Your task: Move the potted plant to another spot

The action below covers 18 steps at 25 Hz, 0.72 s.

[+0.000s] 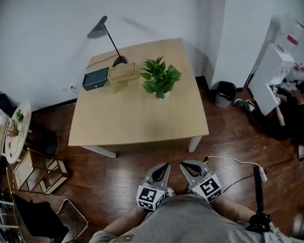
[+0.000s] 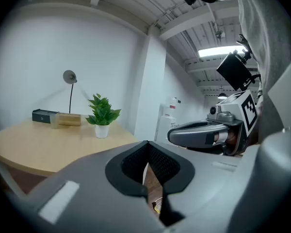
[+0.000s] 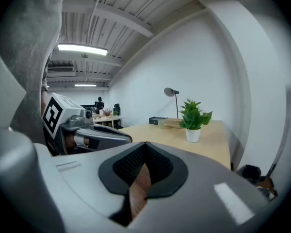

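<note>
Left tool (image 1: 164, 166) and right tool (image 1: 184, 165), jaws together and empty, sit near; the potted plant (image 1: 160, 80) stands far across the surface (image 1: 137, 118), straight ahead.

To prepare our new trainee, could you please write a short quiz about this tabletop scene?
1. True or false: the left gripper holds the potted plant.
2. What lies beside the potted plant on the table? A wooden block; B laptop; C mug.
3. Do the jaws of the right gripper stand apart or together?
Key: 1 false, it is shut and empty, off the table; 2 A; 3 together.
</note>
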Tool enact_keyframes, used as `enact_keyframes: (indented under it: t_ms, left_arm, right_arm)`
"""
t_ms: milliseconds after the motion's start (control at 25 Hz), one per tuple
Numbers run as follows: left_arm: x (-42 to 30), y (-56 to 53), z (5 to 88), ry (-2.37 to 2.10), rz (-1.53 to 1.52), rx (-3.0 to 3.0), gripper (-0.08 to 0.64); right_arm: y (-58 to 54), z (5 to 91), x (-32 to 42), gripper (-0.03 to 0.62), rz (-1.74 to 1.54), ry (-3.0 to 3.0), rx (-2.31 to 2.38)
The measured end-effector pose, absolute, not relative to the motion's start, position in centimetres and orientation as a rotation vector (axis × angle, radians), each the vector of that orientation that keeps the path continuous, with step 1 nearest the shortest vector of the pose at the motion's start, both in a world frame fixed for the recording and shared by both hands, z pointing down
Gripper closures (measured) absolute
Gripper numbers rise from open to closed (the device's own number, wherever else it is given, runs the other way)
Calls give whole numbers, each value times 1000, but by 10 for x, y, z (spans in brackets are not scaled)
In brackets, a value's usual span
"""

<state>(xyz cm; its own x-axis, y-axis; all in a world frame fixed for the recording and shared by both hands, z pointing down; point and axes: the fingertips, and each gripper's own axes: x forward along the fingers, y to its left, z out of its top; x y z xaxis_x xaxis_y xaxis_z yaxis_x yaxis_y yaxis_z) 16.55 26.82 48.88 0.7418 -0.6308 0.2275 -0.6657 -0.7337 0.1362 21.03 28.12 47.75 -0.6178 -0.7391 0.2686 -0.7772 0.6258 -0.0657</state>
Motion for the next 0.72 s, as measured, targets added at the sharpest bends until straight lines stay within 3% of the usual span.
enact_keyframes:
  t_ms: [720]
  left_arm:
    - [128, 251, 517, -912, 275, 2694, 555]
  right_arm:
    - [262, 506, 174, 586, 331, -2557, 1333]
